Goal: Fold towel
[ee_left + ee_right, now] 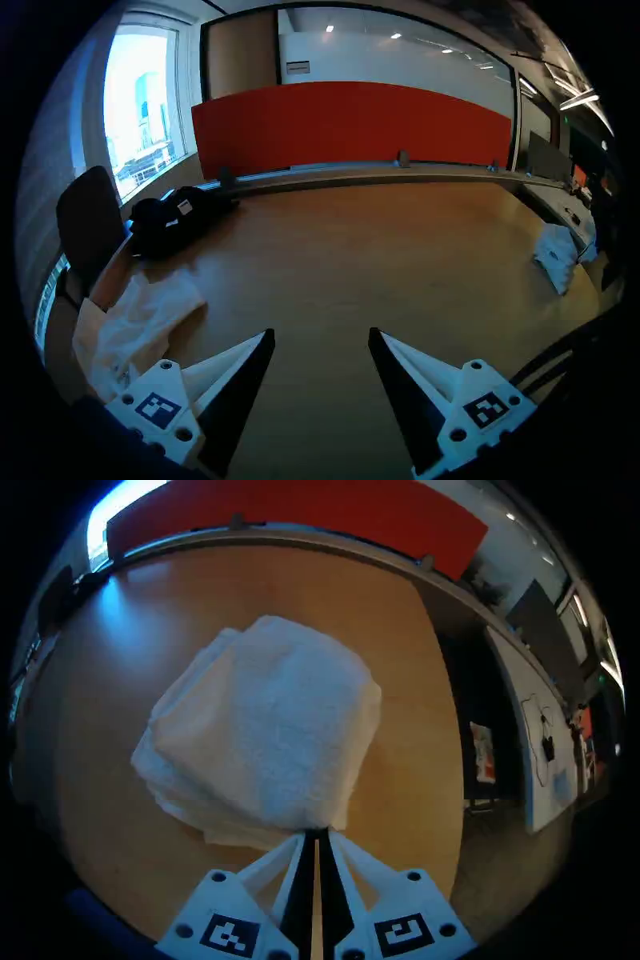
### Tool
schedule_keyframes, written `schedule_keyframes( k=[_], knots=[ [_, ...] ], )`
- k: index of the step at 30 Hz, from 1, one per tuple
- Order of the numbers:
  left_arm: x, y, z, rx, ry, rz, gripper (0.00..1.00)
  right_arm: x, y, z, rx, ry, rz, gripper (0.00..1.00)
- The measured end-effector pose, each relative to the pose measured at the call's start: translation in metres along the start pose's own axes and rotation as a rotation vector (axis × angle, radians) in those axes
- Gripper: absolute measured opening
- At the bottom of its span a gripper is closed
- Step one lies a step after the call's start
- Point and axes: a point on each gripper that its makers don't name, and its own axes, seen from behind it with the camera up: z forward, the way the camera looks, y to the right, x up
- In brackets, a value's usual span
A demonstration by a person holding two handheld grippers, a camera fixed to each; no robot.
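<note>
In the right gripper view, a white towel (264, 736), folded into a thick stack, lies over the wooden table (400, 640). My right gripper (318, 836) is shut on the towel's near edge, its fingertips pinched together at the fabric. In the left gripper view the same towel (558, 254) is a small white bundle at the table's far right. My left gripper (320, 340) hovers open above the bare wooden table (360, 256) with nothing between its fingers.
A crumpled cream bag (136, 328) lies at the table's left edge. Behind it sit a black bag (172, 220) and a dark chair (88, 216). A red partition (352, 124) runs along the table's far side. The table ends to the right of the towel (448, 744).
</note>
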Motion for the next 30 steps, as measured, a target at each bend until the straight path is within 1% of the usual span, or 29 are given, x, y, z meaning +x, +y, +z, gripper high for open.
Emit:
schedule_keyframes(
  k=[9,15,23,30],
  knots=[
    [-0.001,-0.003,-0.003,0.003,0.001,-0.002,0.87,-0.006,0.002,0.009,-0.015,-0.027,0.022,0.05],
    [-0.004,-0.004,-0.005,0.007,0.001,-0.004,0.87,-0.006,0.003,0.011,-0.027,-0.03,0.026,0.05],
    [-0.003,-0.006,-0.007,0.008,0.004,-0.005,0.87,-0.005,0.002,0.007,-0.032,-0.013,0.033,0.05],
    [0.0,-0.007,-0.007,0.008,0.011,-0.008,0.87,-0.002,0.003,-0.003,-0.044,0.021,0.025,0.1]
  ],
)
